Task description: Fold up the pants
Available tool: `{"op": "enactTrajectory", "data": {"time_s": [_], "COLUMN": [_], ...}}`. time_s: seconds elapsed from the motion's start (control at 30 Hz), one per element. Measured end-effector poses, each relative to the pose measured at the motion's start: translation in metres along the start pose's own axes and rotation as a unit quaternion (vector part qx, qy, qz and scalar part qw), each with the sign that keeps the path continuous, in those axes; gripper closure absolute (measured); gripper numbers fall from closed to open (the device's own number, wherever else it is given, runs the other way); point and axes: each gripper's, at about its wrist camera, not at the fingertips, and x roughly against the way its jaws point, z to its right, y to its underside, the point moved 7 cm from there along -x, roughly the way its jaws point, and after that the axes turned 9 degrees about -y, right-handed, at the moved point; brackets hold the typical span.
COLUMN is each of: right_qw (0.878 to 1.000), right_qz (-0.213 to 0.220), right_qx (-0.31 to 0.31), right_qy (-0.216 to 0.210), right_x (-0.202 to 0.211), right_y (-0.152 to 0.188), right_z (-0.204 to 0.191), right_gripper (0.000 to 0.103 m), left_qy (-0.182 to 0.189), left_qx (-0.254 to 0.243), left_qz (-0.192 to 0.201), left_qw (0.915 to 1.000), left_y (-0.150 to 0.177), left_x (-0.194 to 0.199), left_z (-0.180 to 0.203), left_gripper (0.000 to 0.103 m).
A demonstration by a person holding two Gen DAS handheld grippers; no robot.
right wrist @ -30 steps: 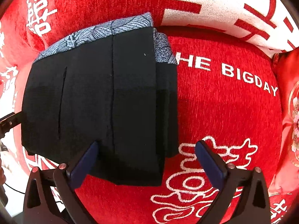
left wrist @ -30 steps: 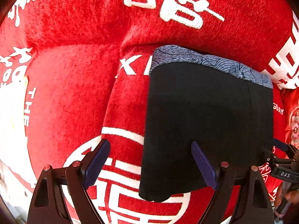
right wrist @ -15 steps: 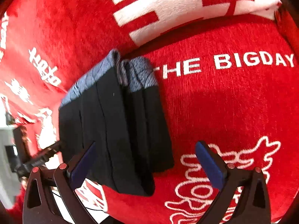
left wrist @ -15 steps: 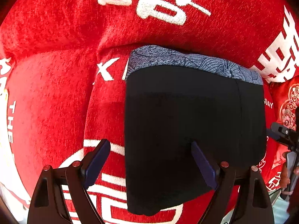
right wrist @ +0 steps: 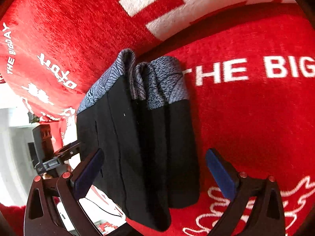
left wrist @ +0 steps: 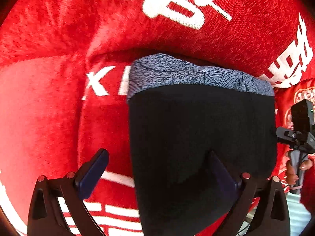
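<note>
In the left wrist view, the folded black pants with a blue-grey patterned waistband (left wrist: 200,137) now lie across the right finger of the spread, empty left gripper (left wrist: 155,169), having slid leftward on the red plush sofa cover (left wrist: 49,108). In the right wrist view, the right gripper (right wrist: 153,169), also spread and empty, has rolled and backed away, so the stacked layers sit between its fingers; the fold looks essentially finished.

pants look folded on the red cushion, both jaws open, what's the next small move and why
Probably just back both grippers off. The pants lie stacked in layers on the red cushion, patterned waistband aligned at the far edge, and neither open gripper holds any fabric, so the fold looks done.
</note>
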Motion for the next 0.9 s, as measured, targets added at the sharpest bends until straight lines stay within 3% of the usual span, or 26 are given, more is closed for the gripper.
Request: {"op": "enactTrajectory", "data": {"time_s": [0.3, 0.47, 0.6, 0.73, 0.9], "right_qw": [0.999, 0.999, 1.0, 0.998, 1.0], "right_qz": [-0.03, -0.026, -0.023, -0.033, -0.012], "right_qx": [0.039, 0.018, 0.01, 0.022, -0.009], "right_qy": [-0.01, -0.011, 0.008, 0.046, 0.02], "right_x": [-0.024, -0.025, -0.019, -0.024, -0.011], "right_y": [-0.005, -0.006, -0.006, -0.005, -0.002], "right_z": [-0.003, -0.001, 0.002, -0.006, -0.01], "right_gripper": [0.0, 0.0, 0.001, 0.017, 0.041], "left_qy": [0.036, 0.031, 0.006, -0.008, -0.024], "left_qx": [0.012, 0.022, 0.009, -0.021, -0.027], "left_qz": [0.004, 0.01, 0.025, 0.053, 0.075], "left_qw": [0.9993, 0.9992, 0.9996, 0.9983, 0.9966], "left_y": [-0.008, -0.006, -0.002, -0.001, 0.0], "left_x": [-0.023, -0.029, -0.018, -0.002, 0.014], "left_z": [0.014, 0.014, 0.023, 0.039, 0.054], "left_gripper": [0.001, 0.001, 0.003, 0.029, 0.048]}}
